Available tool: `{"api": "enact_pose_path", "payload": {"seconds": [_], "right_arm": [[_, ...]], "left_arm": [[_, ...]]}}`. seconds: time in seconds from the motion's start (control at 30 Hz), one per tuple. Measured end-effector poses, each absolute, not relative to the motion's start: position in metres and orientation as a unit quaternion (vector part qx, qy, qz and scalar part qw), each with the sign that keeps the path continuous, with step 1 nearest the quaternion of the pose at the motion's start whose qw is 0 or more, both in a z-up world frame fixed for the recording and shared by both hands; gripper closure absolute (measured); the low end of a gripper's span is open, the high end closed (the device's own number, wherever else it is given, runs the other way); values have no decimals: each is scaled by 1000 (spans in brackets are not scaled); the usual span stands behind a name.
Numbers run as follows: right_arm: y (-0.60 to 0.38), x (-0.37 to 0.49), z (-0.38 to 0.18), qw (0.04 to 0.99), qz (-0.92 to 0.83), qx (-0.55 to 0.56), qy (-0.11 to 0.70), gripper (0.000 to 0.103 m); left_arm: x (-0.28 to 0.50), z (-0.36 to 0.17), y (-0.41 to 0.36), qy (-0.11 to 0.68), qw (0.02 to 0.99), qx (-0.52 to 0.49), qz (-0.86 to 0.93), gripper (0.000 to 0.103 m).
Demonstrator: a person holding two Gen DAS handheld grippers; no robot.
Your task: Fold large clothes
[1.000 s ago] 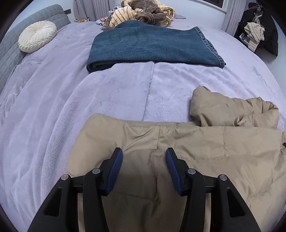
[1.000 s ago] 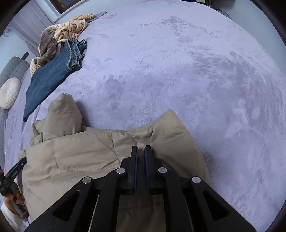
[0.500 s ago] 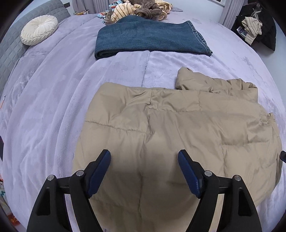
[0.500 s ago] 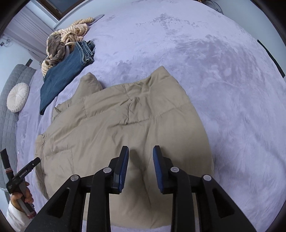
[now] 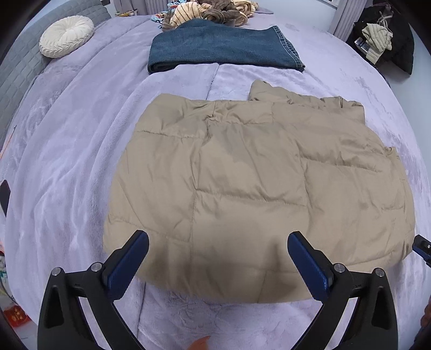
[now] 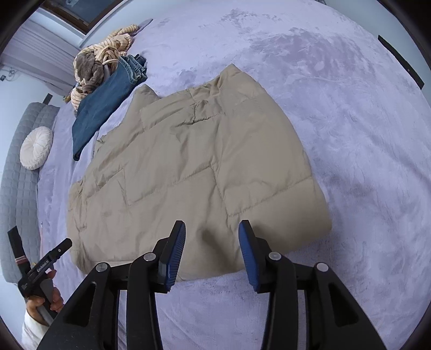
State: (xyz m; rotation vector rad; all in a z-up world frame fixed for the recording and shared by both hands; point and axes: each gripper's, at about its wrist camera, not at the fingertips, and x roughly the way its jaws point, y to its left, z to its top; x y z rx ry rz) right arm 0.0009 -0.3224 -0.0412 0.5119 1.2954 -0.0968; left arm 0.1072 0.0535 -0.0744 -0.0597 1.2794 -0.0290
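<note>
Both tools point steeply down at the bed from its near edge. The left tool [image 5: 218, 251] hangs above the near hem of the tan puffer jacket [image 5: 256, 188]; its blue-padded fingers [image 5: 129, 265] stand spread as wide as they go, having just been opening, with nothing between them and no pad on the cloth. In the right wrist view the left tool shows again at 8 o'clock [image 6: 58, 251], gripped by a hand [image 6: 40, 304] in a white sleeve.

The right tool [image 6: 212, 242] hovers over the same hem, toward the jacket's right corner. Its jaws stand partly apart, having just been opening too, and grip nothing; the fabric lies free below them.

The jacket lies folded into a rough rectangle in the middle of the lilac bed cover [image 5: 67, 150], quilted panels up, with a bunched fold along its far edge at 1 o'clock.

Beyond it, at 12 o'clock in the left wrist view, folded blue jeans [image 5: 221, 48] lie apart from the jacket. Behind them sits a heap of striped and brown clothes [image 5: 212, 12]. A round cream cushion [image 5: 66, 36] rests at 10 o'clock against the grey padded headboard [image 5: 18, 64].
</note>
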Motion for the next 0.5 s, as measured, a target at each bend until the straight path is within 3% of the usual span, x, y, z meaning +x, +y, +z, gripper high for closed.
{"api": "enact_pose_path", "payload": {"seconds": [0.1,0.17,0.27,0.5], "right_arm": [[-324,-9,-44,761,-40,243,600,52],[-326,-16,-46,758,-34,252,600,36],[-330,-25,-53,754,-26,267,599,23],[-344,-43,-74,738,-14,300,604,22]], "left_arm": [[91,-81,52,610,791,-50,-15,0],[81,-87,51,618,784,-60,-11,0],[65,-96,48,628,776,-65,2,0],[35,-108,45,631,770,-87,28,0]]}}
